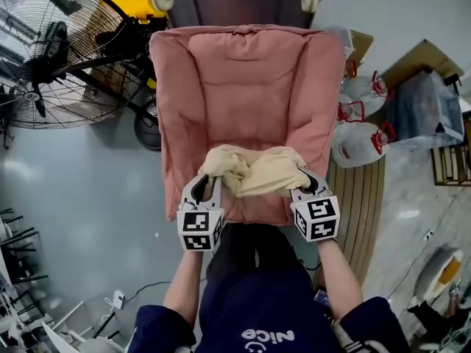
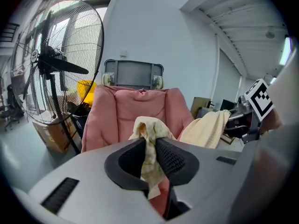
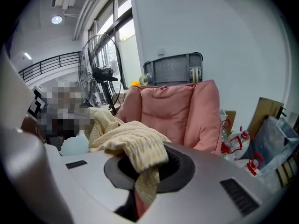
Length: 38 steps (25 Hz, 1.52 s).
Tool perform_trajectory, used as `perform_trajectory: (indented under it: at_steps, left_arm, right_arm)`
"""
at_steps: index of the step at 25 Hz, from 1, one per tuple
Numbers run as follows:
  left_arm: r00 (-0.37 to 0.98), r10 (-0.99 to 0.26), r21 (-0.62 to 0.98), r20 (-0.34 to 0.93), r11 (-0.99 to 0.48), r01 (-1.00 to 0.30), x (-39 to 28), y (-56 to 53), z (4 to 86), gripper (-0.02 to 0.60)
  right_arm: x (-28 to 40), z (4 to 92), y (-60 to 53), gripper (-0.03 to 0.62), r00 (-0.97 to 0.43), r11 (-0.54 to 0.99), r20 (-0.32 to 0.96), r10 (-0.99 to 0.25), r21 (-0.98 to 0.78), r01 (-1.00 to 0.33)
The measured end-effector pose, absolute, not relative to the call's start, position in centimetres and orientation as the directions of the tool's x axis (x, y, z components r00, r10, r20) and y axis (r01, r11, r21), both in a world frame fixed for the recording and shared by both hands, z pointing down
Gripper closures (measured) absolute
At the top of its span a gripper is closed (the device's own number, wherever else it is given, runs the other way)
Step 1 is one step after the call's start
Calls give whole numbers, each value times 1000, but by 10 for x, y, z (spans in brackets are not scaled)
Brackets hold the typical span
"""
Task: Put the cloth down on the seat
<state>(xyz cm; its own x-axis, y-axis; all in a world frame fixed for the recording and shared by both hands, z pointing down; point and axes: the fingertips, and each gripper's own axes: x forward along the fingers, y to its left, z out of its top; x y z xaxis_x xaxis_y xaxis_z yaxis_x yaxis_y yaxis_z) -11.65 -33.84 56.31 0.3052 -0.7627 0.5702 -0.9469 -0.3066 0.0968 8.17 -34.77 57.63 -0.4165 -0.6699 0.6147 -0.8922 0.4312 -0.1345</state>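
1. Off to the left a big floor fan (image 1: 51, 57) stands well apart from the chair (image 1: 246, 87). I don't think it gets in the way.
2. The left tool (image 1: 208, 184) is clamped on one end of the cloth (image 1: 257, 171). In the left gripper view, its jaws pinch a hanging fold of the cloth (image 2: 148, 139).
3. The cloth hangs bunched between the two tools, above the front edge of the seat (image 1: 254, 210). I can't tell from here whether it touches the cushion.
4. The right tool (image 1: 309, 184) is closed on the other end. In the right gripper view, fabric (image 3: 133, 146) spills over its jaws.
5. To my eye this is the carry just before the put-down. Next, both tools need to go forward and down over the seat, then let go so the cloth lies on the cushion.
6. On the right, white bags (image 1: 360, 142) with red handles sit just beside the chair's arm, with a cardboard box (image 1: 423, 54) further out. Nothing lies on the seat itself, so the path looks free.
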Motion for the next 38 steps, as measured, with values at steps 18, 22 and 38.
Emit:
perform_trajectory:
  at_steps: [18, 22, 38]
  left_arm:
    - [240, -644, 152, 727, -189, -970, -131, -368, 747, 502]
    - [231, -624, 147, 747, -185, -972, -135, -367, 777, 502]
    - [271, -461, 138, 845, -302, -943, -126, -352, 911, 502]
  right_arm:
    - [48, 752, -395, 528, -376, 335, 733, -567, -212, -918]
    - [45, 787, -391, 528, -369, 301, 751, -547, -234, -924]
    - [41, 923, -369, 528, -367, 253, 835, -409, -283, -925]
